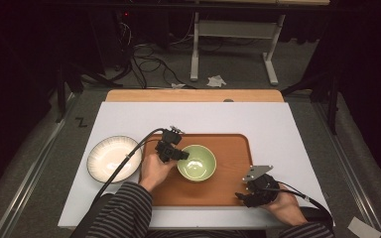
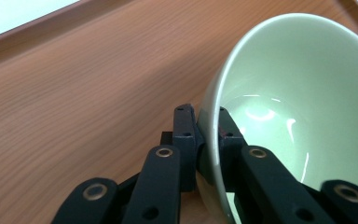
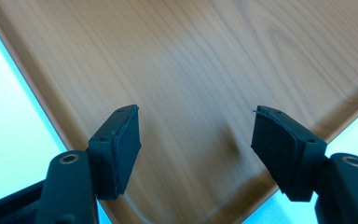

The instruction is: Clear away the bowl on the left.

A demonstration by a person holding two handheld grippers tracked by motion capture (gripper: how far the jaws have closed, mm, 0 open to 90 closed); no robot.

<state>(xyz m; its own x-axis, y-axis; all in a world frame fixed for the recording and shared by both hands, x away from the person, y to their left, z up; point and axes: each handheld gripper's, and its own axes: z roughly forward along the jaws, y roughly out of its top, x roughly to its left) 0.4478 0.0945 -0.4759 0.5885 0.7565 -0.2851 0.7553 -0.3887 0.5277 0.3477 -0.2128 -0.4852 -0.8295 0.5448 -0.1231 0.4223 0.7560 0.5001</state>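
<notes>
A pale green bowl (image 1: 197, 162) sits near the middle of a wooden tray (image 1: 230, 191) on a white-covered bench (image 1: 278, 119), with bare tray floor open to its right and front. The left gripper (image 1: 184, 155) has its jaws closed on the bowl's left rim, one inside and one outside the wall. The right gripper (image 1: 239, 196) hovers at the tray's front right corner, jaws wide apart and empty, while a white ribbed plate (image 1: 113, 158) rests just beside the tray's left edge.

Premises present as a lab or recording studio: dark surrounds, grey carpeted floor (image 1: 39, 148), tangled black cables (image 1: 146, 62) on the floor, a white metal desk frame (image 1: 233, 29) behind, white-covered wooden work table (image 1: 278, 124).
</notes>
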